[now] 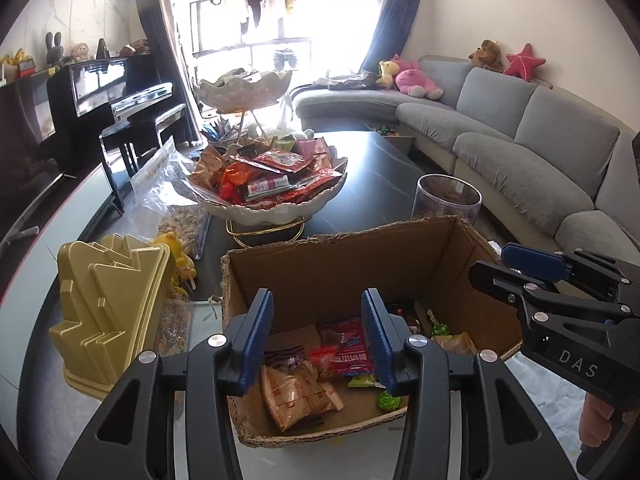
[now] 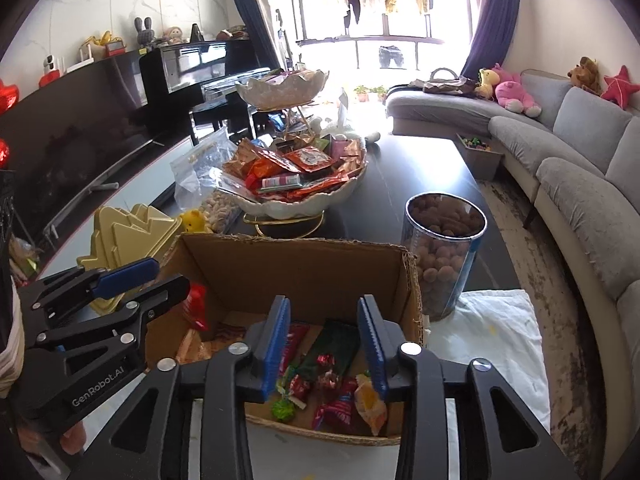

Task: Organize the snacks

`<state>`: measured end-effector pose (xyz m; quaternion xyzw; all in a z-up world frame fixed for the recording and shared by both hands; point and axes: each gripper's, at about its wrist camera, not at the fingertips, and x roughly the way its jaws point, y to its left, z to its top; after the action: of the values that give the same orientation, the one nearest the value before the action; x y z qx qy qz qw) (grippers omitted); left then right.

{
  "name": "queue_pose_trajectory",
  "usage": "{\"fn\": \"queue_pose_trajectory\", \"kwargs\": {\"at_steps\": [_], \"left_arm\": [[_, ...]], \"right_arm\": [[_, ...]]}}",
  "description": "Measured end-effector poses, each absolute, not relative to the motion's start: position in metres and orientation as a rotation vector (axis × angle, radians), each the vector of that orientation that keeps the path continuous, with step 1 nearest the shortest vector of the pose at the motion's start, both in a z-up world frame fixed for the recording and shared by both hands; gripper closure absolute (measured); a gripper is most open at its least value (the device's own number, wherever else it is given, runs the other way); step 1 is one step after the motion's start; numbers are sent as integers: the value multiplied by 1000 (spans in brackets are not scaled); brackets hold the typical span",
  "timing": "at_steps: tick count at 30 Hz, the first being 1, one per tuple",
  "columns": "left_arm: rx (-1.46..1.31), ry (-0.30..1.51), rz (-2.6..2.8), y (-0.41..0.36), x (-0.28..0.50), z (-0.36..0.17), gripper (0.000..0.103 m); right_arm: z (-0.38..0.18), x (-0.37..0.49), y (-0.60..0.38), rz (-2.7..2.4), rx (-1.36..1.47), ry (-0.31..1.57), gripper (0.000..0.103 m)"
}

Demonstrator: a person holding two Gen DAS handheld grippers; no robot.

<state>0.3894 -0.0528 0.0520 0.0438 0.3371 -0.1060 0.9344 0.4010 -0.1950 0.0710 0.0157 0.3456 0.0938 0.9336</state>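
An open cardboard box [image 1: 344,256] [image 2: 296,268] sits on the dark table and holds several wrapped snacks [image 1: 344,350] [image 2: 336,364]. Behind it a white two-tier bowl stand [image 1: 276,210] [image 2: 304,208] is heaped with snack packets [image 1: 276,172] [image 2: 296,168]. My left gripper [image 1: 318,340] hovers open and empty over the box's near left part. My right gripper [image 2: 324,340] hovers open and empty over its near right part. Each gripper shows in the other's view, the right [image 1: 496,268] and the left [image 2: 168,276].
A gold tree-shaped container [image 1: 108,304] [image 2: 128,232] stands left of the box. A clear jar of brown nuts [image 2: 444,248] [image 1: 446,204] stands at its right. A bag of pistachios [image 1: 176,208] lies at the left. A white cloth [image 2: 496,344] lies at the near right. A grey sofa [image 1: 540,140] curves along the right.
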Motion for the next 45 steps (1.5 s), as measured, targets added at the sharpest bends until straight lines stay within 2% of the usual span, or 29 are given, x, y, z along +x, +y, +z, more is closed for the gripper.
{"fn": "queue_pose_trajectory", "kwargs": {"at_steps": [8, 21, 28, 36, 45], "left_arm": [[79, 677, -181, -45, 366, 57, 43], [51, 581, -136, -28, 286, 74, 19], [82, 508, -104, -27, 230, 75, 3], [81, 470, -92, -26, 175, 73, 0], [70, 436, -98, -23, 120, 70, 0]], "right_arm": [[70, 382, -199, 167, 39, 694, 54], [86, 310, -200, 121, 23, 602, 27], [88, 253, -203, 93, 28, 538, 17], [87, 190, -206, 31, 19, 474, 9], [83, 128, -205, 26, -9, 446, 8]]}}
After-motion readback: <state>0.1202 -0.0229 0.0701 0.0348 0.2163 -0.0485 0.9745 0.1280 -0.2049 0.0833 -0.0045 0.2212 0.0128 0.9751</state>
